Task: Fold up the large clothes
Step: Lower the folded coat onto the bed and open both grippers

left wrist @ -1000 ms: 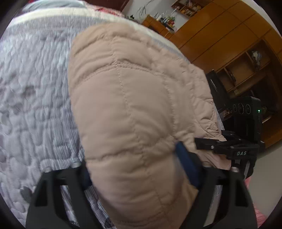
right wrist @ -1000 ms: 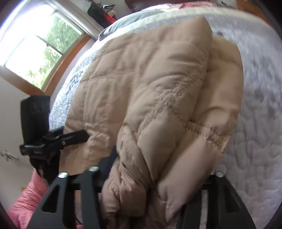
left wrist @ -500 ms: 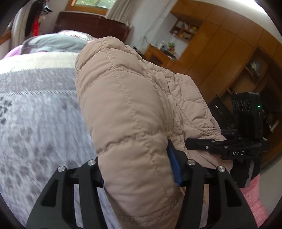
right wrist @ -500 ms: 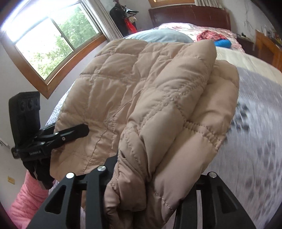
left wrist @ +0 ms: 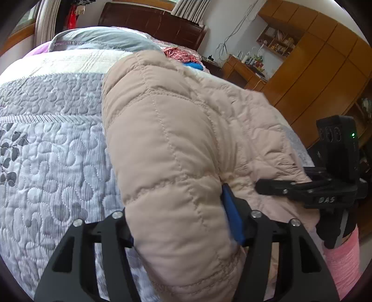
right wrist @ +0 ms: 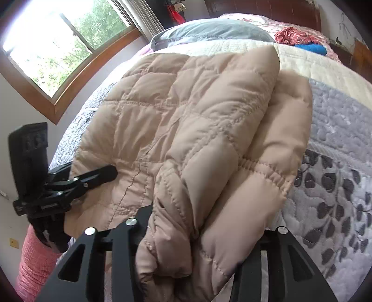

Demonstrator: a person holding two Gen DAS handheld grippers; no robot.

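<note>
Two grippers clamp the jacket, lengthwise toward the headboard.

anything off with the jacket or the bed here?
Nothing damaged or spilled. The beige puffer jacket is bunched unevenly in the right gripper, with a sleeve cuff sticking out sideways. The left gripper clamps a thick fold. Loose red and blue clothes lie near the headboard.

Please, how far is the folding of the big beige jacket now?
Done: the beige quilted padded jacket is already doubled into a thick bundle on the grey patterned bed quilt. In hand: the left gripper and the right gripper each clamp one near end of the bundle. Left: probably lay it flat, let go and smooth it; a bulky layer sticks out on one side.
</note>
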